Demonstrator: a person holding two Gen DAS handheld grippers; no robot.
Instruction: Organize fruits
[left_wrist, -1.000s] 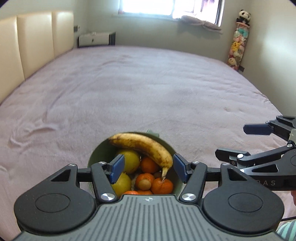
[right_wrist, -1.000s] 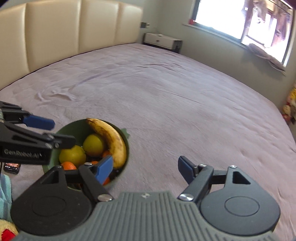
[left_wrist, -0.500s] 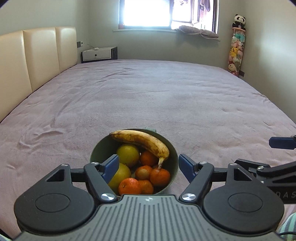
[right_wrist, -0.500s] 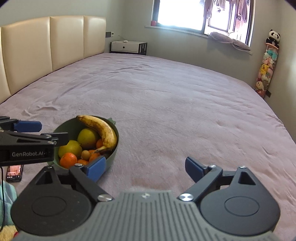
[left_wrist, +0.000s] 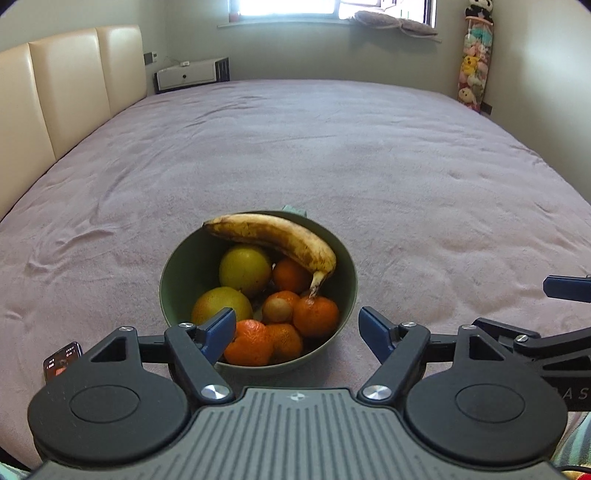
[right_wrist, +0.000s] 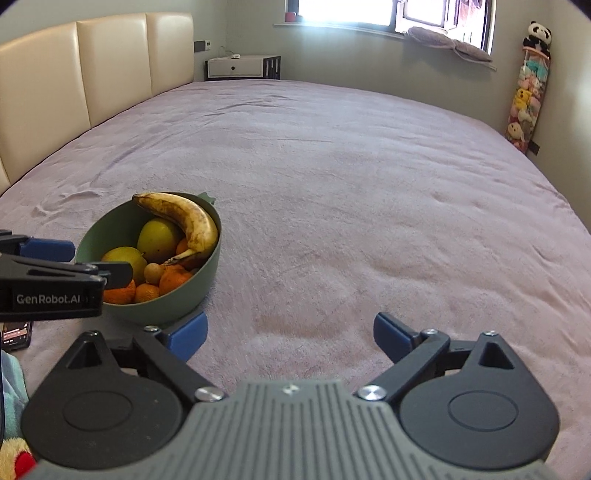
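A green bowl (left_wrist: 179, 266) sits on the mauve bed cover, holding a spotted banana (left_wrist: 280, 236), two yellow round fruits (left_wrist: 245, 269), several oranges (left_wrist: 316, 312) and one small brownish fruit (left_wrist: 277, 310). My left gripper (left_wrist: 295, 325) hovers just in front of the bowl's near rim; its jaws are opening and nothing is pinched between them. My right gripper (right_wrist: 290, 328) is to the right of the bowl (right_wrist: 192, 288) over bare cover, its jaws opening and empty. In the right wrist view the banana (right_wrist: 184, 218) lies along the far rim.
A phone (left_wrist: 61, 360) lies on the cover left of the bowl. A cream headboard (left_wrist: 55, 92) runs along the left, with a white nightstand (left_wrist: 188, 75) behind it. A column of plush toys (left_wrist: 472, 74) hangs at the far right. The bed cover (right_wrist: 351, 184) stretches wide beyond the bowl.
Both grippers drew back from the bowl and their jaws spread wider. The bowl now shows whole in the left wrist view. The right wrist view rolled level.
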